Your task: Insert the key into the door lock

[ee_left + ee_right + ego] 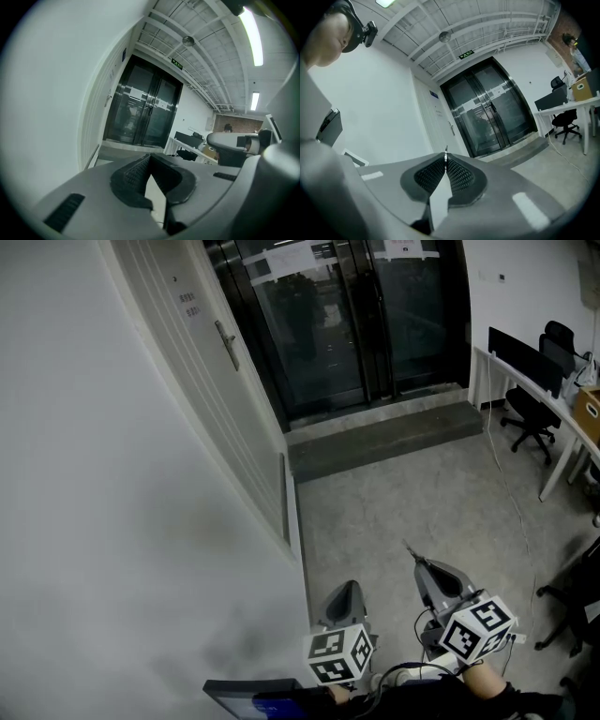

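A white door [202, 381] stands in the left wall, with a metal lever handle [226, 343] far ahead of both grippers. The handle also shows in the right gripper view [451, 128] and in the left gripper view [109, 97]. My right gripper [420, 563] is shut on a thin metal key [446, 152], whose tip [409, 547] sticks out past the jaws. My left gripper [345, 594] is held low beside it. Its jaws [149, 159] are closed with nothing between them. The lock itself is too small to make out.
Dark glass double doors [347, 315] close off the far end behind a grey step [384, 432]. At the right stand a white desk [534, 395] with a monitor [525, 357] and a black office chair [530, 418]. The white wall [112, 549] runs close on my left.
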### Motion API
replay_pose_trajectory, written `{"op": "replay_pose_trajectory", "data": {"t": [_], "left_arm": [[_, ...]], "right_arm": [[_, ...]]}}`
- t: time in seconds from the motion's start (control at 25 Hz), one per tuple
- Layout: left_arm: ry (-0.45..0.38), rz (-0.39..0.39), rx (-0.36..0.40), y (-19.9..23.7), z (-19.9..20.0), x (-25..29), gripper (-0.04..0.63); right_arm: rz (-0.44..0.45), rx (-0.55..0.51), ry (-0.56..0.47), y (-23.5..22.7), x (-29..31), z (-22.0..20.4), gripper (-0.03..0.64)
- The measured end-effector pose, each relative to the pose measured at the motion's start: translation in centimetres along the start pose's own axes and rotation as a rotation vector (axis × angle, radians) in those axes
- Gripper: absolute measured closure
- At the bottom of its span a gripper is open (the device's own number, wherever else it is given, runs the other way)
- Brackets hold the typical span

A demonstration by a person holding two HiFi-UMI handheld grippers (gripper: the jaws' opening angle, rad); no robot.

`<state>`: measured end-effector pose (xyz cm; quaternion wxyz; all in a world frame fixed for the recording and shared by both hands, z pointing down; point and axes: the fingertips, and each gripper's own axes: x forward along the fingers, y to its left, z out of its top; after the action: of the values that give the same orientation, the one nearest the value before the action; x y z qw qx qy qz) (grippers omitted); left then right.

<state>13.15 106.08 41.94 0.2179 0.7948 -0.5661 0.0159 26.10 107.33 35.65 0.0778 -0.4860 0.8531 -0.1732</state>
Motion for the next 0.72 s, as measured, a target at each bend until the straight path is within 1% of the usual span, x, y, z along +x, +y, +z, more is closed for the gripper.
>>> {"op": "replay_pose_trajectory", "data": {"t": [0.12,0.2,0.32,0.4,0.56,0.72], "left_arm": [[0.023,-0.006,-0.025,0.5,-1.2,0.4,0.595],[0.035,-0.013,-0.026,0.8,-1.6,1.2,0.595],[0.043,-0.030,-0.022,1.2,-1.6,2.6,0.595],[0.041,-0.027,-0.025,1.5,-1.3,3.8,0.595],[0.043,-0.003,-0.031,2.4,-0.2,7.7,0.595],[0.030,-0.001,-0.015,2.8,2.4,13.4,0.595]], "right_arm": [[0.003,-0.015,-0.005,0.2,0.2,-0.2,0.604],[0.003,-0.017,-0.012,0.0,0.8,-0.4,0.604],[-0.007,-0.012,-0.008,-0.6,2.0,-0.7,0.604],[-0.011,-0.019,-0.005,-1.4,3.0,-0.6,0.604],[0.000,-0.035,-0.008,-3.8,6.2,0.4,0.604],[0.022,-0.047,-0.022,-7.1,11.1,2.7,0.604]]}}
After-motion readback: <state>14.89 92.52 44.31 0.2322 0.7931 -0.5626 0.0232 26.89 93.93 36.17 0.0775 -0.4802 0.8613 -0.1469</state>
